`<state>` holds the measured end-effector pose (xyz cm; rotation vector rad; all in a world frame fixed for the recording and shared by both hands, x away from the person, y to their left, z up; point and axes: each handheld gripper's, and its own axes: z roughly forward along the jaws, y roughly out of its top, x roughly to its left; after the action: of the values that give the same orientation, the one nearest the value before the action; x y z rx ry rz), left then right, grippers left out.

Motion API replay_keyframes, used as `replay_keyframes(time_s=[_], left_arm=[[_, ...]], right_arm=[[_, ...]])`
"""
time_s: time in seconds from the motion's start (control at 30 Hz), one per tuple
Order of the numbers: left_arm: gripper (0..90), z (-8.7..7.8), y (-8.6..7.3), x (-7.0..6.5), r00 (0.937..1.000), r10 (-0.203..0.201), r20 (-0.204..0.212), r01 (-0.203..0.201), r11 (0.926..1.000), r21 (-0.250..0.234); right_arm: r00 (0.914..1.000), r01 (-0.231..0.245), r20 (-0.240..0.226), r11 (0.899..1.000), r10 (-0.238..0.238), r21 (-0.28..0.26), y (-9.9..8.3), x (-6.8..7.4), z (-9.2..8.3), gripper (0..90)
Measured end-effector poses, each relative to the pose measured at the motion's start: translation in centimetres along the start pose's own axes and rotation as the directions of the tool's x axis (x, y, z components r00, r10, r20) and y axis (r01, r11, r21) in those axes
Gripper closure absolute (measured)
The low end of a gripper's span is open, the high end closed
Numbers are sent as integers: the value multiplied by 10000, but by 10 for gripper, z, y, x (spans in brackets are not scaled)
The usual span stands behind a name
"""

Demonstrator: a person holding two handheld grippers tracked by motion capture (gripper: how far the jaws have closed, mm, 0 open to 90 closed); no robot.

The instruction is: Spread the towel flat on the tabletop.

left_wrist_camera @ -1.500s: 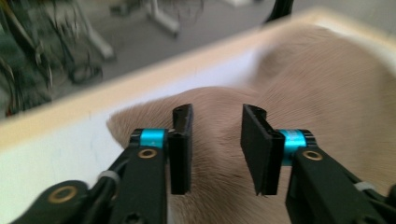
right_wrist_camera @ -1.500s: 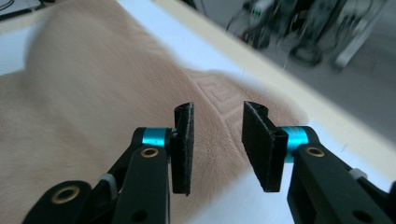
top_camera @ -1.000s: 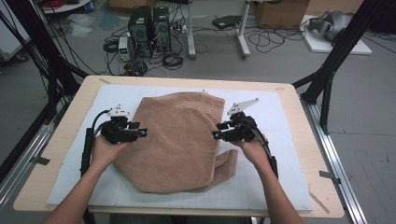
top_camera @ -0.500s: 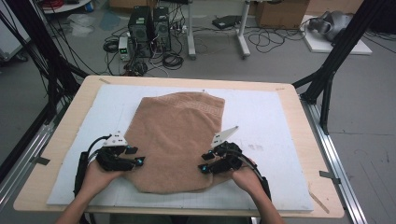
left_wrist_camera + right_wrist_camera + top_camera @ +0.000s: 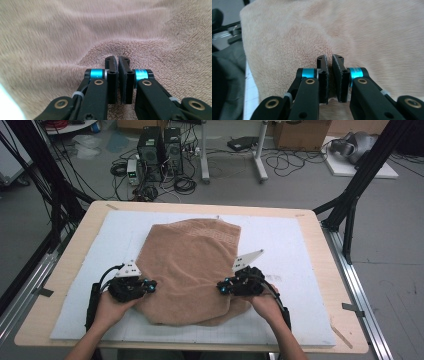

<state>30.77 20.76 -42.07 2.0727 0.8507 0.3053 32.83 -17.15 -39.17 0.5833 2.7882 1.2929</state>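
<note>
**Fingers clamped on the towel's near edges**

Both sets of fingers have just been closing and now pinch cloth. Confirm in the left gripper view that the left gripper (image 5: 118, 62) has its jaws drawn almost together with a ridge of the brown towel (image 5: 140, 30) bunched between them. Confirm likewise in the right gripper view that the right gripper (image 5: 330, 61) is nipped onto the towel's pile. From the high view, note your left gripper (image 5: 131, 286) at the towel's near left edge and your right gripper (image 5: 242, 284) at its near right edge, above an untidy lobe of cloth. The towel (image 5: 192, 255) lies on the white mat (image 5: 290, 245), roughly centred, its far edge flat.

Judged status: the grasp is complete; the fold or lift remains. Neither edge has yet left the mat.
</note>
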Motion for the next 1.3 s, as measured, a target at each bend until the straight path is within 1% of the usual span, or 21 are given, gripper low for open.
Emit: replay_keyframes(time_s=[0.03, 0.07, 0.1, 0.17, 0.23, 0.3, 0.33, 0.37, 0.4, 0.43, 0.5, 0.57, 0.63, 0.67, 0.73, 0.77, 0.9, 1.03, 1.13, 1.2, 1.3], left_arm=[[859, 2, 5, 1, 10000, -96, 26, 96, 9999, -62], [859, 5, 10, 2, 9999, -52, -148, 51, 9999, -125], [859, 9, 17, 4, 9995, -6, -309, -1, 9998, -210], [859, 16, 28, 7, 9988, -83, -476, 66, 9993, -360], [859, 28, 41, 13, 9974, -168, -700, 134, 9987, -484], [859, 39, 49, 18, 9964, -320, -781, 281, 9983, -502], [859, 46, 52, 20, 9956, -301, -891, 254, 9983, -530], [859, 55, 55, 25, 9943, -425, -974, 390, 9985, -376], [858, 60, 55, 27, 9934, -622, -960, 585, 9975, -403], [857, 67, 55, 30, 9923, -692, -1023, 669, 9974, -257], [853, 77, 54, 32, 9909, -650, -1179, 657, 9978, 16], [835, 80, 53, 33, 9915, -608, -1148, 622, 9980, 85], [791, 75, 54, 33, 9918, -508, -1171, 519, 9986, 65], [757, 73, 54, 33, 9914, -543, -1188, 552, 9985, 44], [695, 64, 55, 32, 9922, -617, -1080, 611, 9981, -88], [683, 59, 55, 31, 9931, -467, -1080, 460, 9989, -90], [637, 37, 53, 25, 9947, -201, -1005, 178, 9996, -235], [604, 17, 47, 18, 9961, 23, -887, -55, 9993, -358], [589, 3, 39, 11, 9968, 129, -788, -175, 9982, -575], [559, -2, 34, 7, 9970, 243, -732, -282, 9983, -519], [528, -8, 20, -3, 9975, 385, -601, -418, 9976, -544]], right_arm=[[9996, 44, 272, 10000, -45, 15, 2, -4, -4, 838], [9989, -6, 474, 10000, 10, -85, 3, -10, -7, 839], [9981, -207, 576, 9995, 220, -222, 4, -16, -11, 839], [9936, -417, 1031, 9982, 459, -426, 6, -31, -17, 840], [9873, -646, 1414, 9964, 718, -549, 6, -42, -20, 841], [9784, -1118, 1685, 9920, 1201, -579, 3, -57, -20, 841], [9740, -1277, 1815, 9903, 1355, -540, 1, -64, -18, 842], [9691, -1481, 1924, 9879, 1542, -457, -2, -70, -16, 841], [9649, -1746, 1932, 9840, 1780, -347, -6, -77, -11, 841], [9625, -1840, 1989, 9827, 1847, -224, -8, -81, -8, 841], [9551, -2238, 2005, 9746, 2180, 63, -15, -90, 1, 841], [9525, -2381, 2038, 9706, 2263, 350, -18, -94, 10, 838], [9529, -2308, 2095, 9725, 2194, 313, -17, -94, 11, 830], [9553, -2191, 2090, 9754, 2093, 249, -17, -94, 9, 819], [9550, -2193, 2055, 9756, 2137, 48, -16, -91, 4, 780], [9558, -2146, 2041, 9767, 2117, -77, -15, -89, 1, 762], [9581, -1810, 2181, 9826, 1857, -417, -11, -77, -16, 707], [9650, -1357, 2165, 9882, 1482, -718, -11, -61, -33, 680], [9739, -1030, 1964, 9926, 1139, -649, -13, -48, -38, 671], [9793, -770, 1844, 9961, 837, -433, -16, -38, -38, 665], [9856, -678, 1538, 9975, 699, -192, -23, -29, -33, 635]])
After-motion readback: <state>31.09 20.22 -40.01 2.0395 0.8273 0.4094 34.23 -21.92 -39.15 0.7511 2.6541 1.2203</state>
